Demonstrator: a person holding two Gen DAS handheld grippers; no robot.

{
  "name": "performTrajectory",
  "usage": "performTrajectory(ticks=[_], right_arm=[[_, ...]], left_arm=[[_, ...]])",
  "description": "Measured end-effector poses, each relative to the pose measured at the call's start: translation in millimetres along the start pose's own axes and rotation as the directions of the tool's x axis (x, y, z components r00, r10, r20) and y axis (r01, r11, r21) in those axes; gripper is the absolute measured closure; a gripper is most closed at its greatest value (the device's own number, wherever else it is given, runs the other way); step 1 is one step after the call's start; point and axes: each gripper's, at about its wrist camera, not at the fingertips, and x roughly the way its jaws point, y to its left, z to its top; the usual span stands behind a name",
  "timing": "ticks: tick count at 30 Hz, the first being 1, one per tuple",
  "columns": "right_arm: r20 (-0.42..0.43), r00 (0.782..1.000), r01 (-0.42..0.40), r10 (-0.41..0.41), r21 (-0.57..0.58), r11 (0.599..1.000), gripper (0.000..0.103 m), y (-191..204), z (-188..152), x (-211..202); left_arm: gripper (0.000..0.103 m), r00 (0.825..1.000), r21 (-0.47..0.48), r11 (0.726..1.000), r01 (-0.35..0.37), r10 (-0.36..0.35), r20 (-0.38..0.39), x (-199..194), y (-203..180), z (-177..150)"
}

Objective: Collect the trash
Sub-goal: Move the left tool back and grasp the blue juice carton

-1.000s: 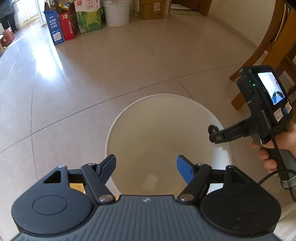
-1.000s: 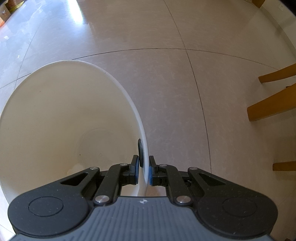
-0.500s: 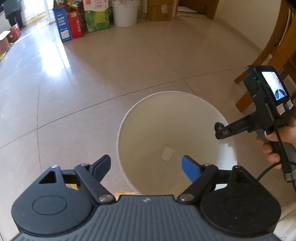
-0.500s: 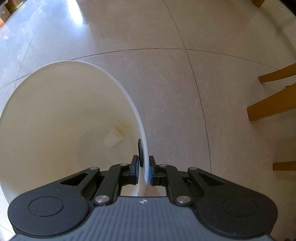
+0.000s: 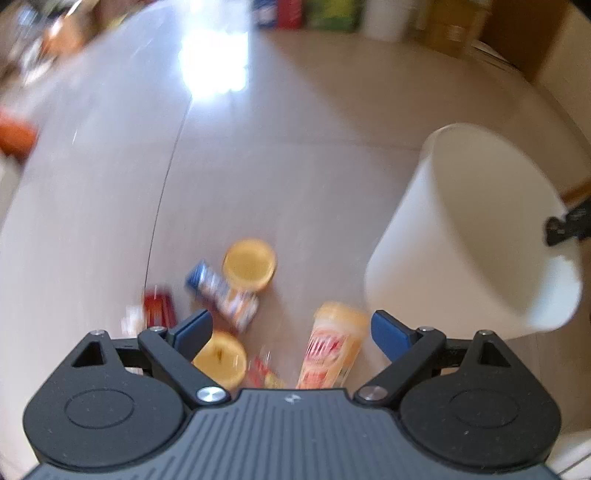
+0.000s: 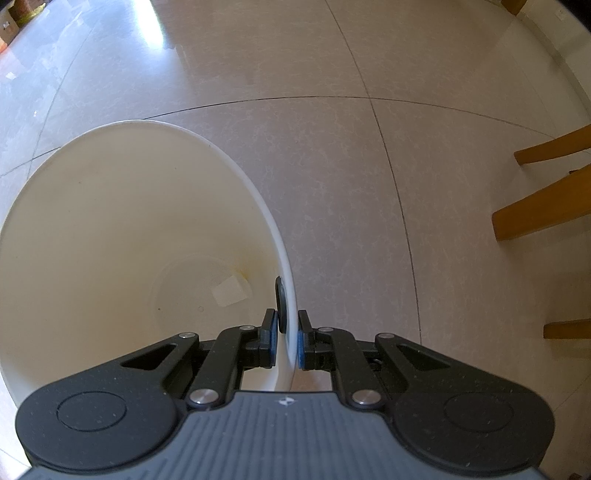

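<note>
My right gripper [image 6: 287, 339] is shut on the rim of a white bucket [image 6: 147, 206], one finger inside and one outside. A pale scrap of paper [image 6: 231, 290] lies on the bucket's bottom. In the blurred left wrist view the same bucket [image 5: 461, 229] stands at the right. My left gripper [image 5: 291, 328] is open above trash on the floor: an orange-yellow tube [image 5: 332, 343] between the fingers, a blue and white can [image 5: 221, 291] on its side, a yellow cup [image 5: 250, 263], another yellow cup [image 5: 221, 360] and a red packet [image 5: 159, 308].
Beige floor tiles run all around. Wooden chair legs [image 6: 546, 206] stand to the right of the bucket. Coloured boxes [image 5: 306, 13] and a white pail line the far wall, blurred. A small wrapper [image 5: 266, 373] lies just in front of the left gripper's body.
The left gripper has swung left, away from above the bucket, and now looks down at trash on the floor. The right gripper and bucket have not moved.
</note>
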Motion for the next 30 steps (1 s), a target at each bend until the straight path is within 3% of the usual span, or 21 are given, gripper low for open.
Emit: performTrajectory(ticks=[5,10,18,21,25,28,30], right_arm=[[0.004,1.0,0.005,-0.005,0.001,1.0,0.09,2,-1,0],[0.007,1.0,0.013,-0.013,-0.004,1.0,0.09,4,-2,0],[0.012,1.0,0.023,-0.023,-0.013,1.0,0.09,8,-3,-1],[0.018,0.999,0.032,-0.032,-0.025,0.999,0.089,10,-4,-2],[0.022,0.999,0.042,-0.042,-0.034,0.999,0.089,13,-5,-3],[0.022,0.999,0.049,-0.048,-0.035,0.998,0.088,16,-5,-3],[0.024,0.998,0.051,-0.05,-0.036,0.998,0.088,18,-5,-4]], left_arm=[[0.008,0.994,-0.141,0.988,-0.062,0.048,-0.103,46,41,-56],[0.008,0.968,-0.258,0.947,-0.193,0.14,-0.21,90,71,-95],[0.009,0.928,-0.27,0.901,-0.34,0.275,-0.251,150,92,-110],[0.009,0.921,-0.279,0.892,-0.355,0.284,-0.266,165,102,-114],[0.009,0.896,-0.253,0.882,-0.399,0.316,-0.311,180,108,-118],[0.009,0.893,-0.236,0.89,-0.39,0.304,-0.332,178,108,-124],[0.008,0.898,-0.229,0.908,-0.352,0.258,-0.356,178,106,-130]])
